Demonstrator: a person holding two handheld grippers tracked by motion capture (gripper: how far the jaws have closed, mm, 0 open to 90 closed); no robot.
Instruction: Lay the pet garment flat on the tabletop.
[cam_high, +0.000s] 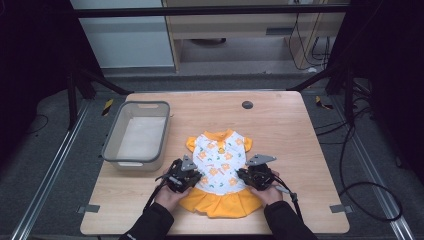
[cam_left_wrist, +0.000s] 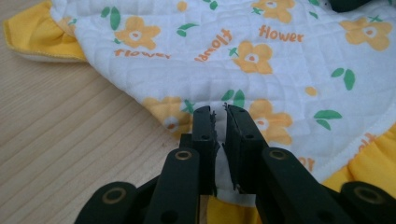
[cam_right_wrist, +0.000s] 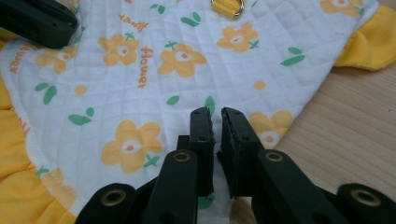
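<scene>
A small quilted dress (cam_high: 220, 165), white with orange flowers and an orange ruffled skirt, is lying flat on the wooden worktop (cam_high: 280, 125), just right of a grey plastic bin (cam_high: 137, 134), with its collar pointing away from the person. The left tool (cam_high: 187, 181) is pinching the garment's left side seam near the waist, and in the left gripper view a sliver of white fabric is showing between its nearly closed jaws (cam_left_wrist: 223, 140). The right tool (cam_high: 248, 176) is doing the same on the opposite edge, its jaws clamped on the white hem where the cloth meets the bare wood (cam_right_wrist: 215, 140). The dress is looking light and limp, so it is likely going to sag and fold under its own weight once lifted; the quilted body is probably giving it a little more body than the thin skirt, which is looking floppy and prone to trailing. Nothing here is fragile, and the fabric is not looking slippery, but a pinch on only one layer could be letting the piece twist. Gripping the two side edges at matching height, as now, seems the sound choice for keeping it spread.
</scene>
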